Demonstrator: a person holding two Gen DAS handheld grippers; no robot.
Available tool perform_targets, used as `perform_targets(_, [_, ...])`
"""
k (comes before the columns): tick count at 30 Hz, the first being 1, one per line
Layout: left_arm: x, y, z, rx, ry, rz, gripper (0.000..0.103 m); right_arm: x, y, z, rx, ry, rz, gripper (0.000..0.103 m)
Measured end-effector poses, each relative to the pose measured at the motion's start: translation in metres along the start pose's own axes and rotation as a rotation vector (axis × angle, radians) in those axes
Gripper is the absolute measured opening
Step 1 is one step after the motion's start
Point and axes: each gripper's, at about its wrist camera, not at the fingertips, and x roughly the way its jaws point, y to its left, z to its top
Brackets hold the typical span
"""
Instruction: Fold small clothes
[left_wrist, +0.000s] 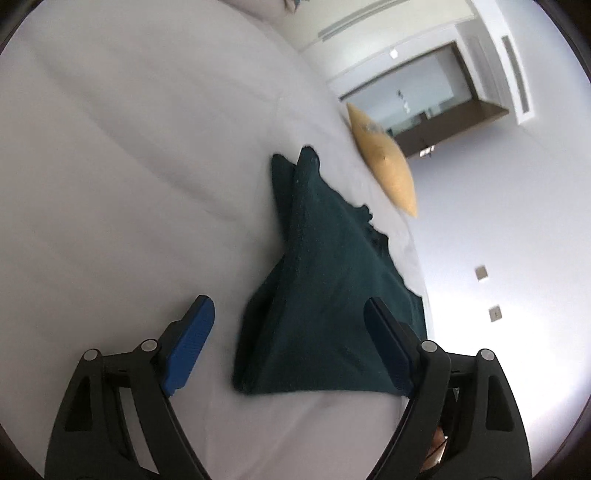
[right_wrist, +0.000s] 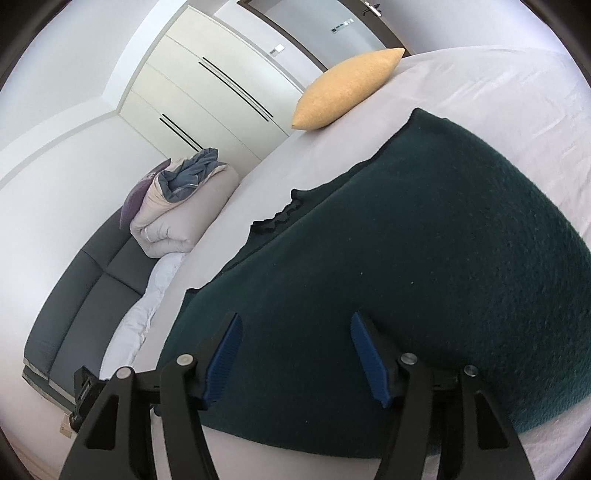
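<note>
A dark green knitted garment (left_wrist: 325, 258) lies on the white bed sheet (left_wrist: 129, 166), folded over into a long tapering shape with a scalloped edge on its right side. My left gripper (left_wrist: 288, 306) hovers over its near end, open wide, blue pads apart and not pressing the cloth. In the right wrist view the same garment (right_wrist: 406, 258) fills the middle, with its frilled edge running up the left. My right gripper (right_wrist: 295, 317) stands open just above the near part of the garment, with nothing pinched between its pads.
A yellow cushion (right_wrist: 347, 88) lies at the bed's far edge, also seen beyond the garment as the yellow cushion (left_wrist: 384, 162). A rolled duvet (right_wrist: 184, 210) and a dark padded bench (right_wrist: 85, 295) sit left of the bed. White wardrobe doors (right_wrist: 207, 85) stand behind.
</note>
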Motion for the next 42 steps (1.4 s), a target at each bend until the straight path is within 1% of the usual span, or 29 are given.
perform_targets(1, [0.007,0.002,0.005,-0.006,0.035,0.001,0.083,-0.001,-0.001,0.000,0.001,-0.001,0.002,0.065])
perform_targets(2, [0.011,0.003,0.010,-0.001,0.051,0.008,0.083,0.000,0.000,0.000,0.001,-0.002,0.003,0.065])
perform_targets(5, [0.029,-0.008,0.022,0.058,0.119,0.051,0.083,0.003,0.000,0.000,0.001,-0.004,0.008,0.065])
perform_targets(6, [0.034,-0.010,0.026,0.049,0.131,0.051,0.083,0.003,0.000,0.000,0.003,-0.005,0.011,0.065])
perform_targets(9, [0.047,-0.010,0.036,0.011,0.180,0.029,0.083,0.000,-0.003,-0.001,0.009,-0.008,0.020,0.064])
perform_targets(11, [0.056,-0.012,0.040,0.012,0.221,0.028,0.082,0.000,-0.003,0.000,0.014,-0.005,0.019,0.064])
perform_targets(14, [0.064,-0.019,0.044,0.031,0.275,0.016,0.082,0.002,0.007,0.005,0.003,0.035,0.003,0.063])
perform_targets(15, [0.066,-0.020,0.045,0.029,0.294,-0.004,0.082,0.003,0.013,0.007,-0.010,0.055,0.010,0.063])
perform_targets(18, [0.073,-0.021,0.045,0.008,0.316,-0.039,0.082,0.013,0.030,0.009,-0.016,0.106,0.021,0.063])
perform_targets(19, [0.074,-0.020,0.045,-0.001,0.313,-0.045,0.079,0.017,0.036,0.010,-0.020,0.119,0.023,0.062])
perform_targets(20, [0.074,-0.018,0.045,-0.019,0.312,-0.051,0.067,0.023,0.044,0.011,-0.025,0.137,0.023,0.061])
perform_targets(21, [0.075,-0.015,0.044,-0.039,0.318,-0.061,0.058,0.028,0.050,0.013,-0.029,0.152,0.028,0.059])
perform_targets(22, [0.076,-0.012,0.042,-0.063,0.330,-0.077,0.039,0.037,0.060,0.015,-0.034,0.174,0.039,0.058])
perform_targets(23, [0.079,-0.008,0.039,-0.083,0.345,-0.086,0.030,0.044,0.069,0.017,-0.042,0.193,0.050,0.058])
perform_targets(24, [0.083,-0.007,0.036,-0.087,0.353,-0.091,0.030,0.052,0.079,0.019,-0.057,0.210,0.056,0.058])
perform_targets(26, [0.085,-0.007,0.032,-0.086,0.356,-0.104,0.024,0.069,0.097,0.021,-0.084,0.248,0.058,0.058])
perform_targets(28, [0.085,-0.005,0.030,-0.107,0.346,-0.121,0.019,0.093,0.114,0.022,-0.103,0.319,0.068,0.057])
perform_targets(30, [0.084,-0.004,0.028,-0.120,0.331,-0.133,0.016,0.115,0.125,0.021,-0.126,0.373,0.043,0.053])
perform_targets(31, [0.083,-0.004,0.028,-0.123,0.325,-0.139,0.015,0.127,0.129,0.019,-0.137,0.401,0.026,0.053])
perform_targets(33, [0.080,-0.005,0.027,-0.130,0.307,-0.144,0.014,0.147,0.126,0.017,-0.125,0.461,-0.006,0.053])
perform_targets(34, [0.079,-0.006,0.027,-0.132,0.300,-0.145,0.014,0.158,0.119,0.013,-0.100,0.497,-0.042,0.052])
perform_targets(35, [0.078,-0.008,0.027,-0.134,0.291,-0.145,0.014,0.163,0.113,0.012,-0.077,0.506,-0.052,0.051])
perform_targets(36, [0.075,-0.011,0.027,-0.126,0.281,-0.139,0.014,0.165,0.108,0.013,-0.051,0.495,-0.035,0.051])
perform_targets(39, [0.070,-0.036,0.029,-0.046,0.248,-0.075,0.013,0.161,0.097,0.016,0.013,0.483,0.013,0.051])
perform_targets(41, [0.066,-0.062,0.030,0.034,0.223,-0.030,0.013,0.156,0.090,0.018,0.046,0.479,0.057,0.051])
perform_targets(42, [0.064,-0.083,0.030,0.094,0.211,-0.005,0.013,0.152,0.085,0.021,0.081,0.478,0.085,0.053])
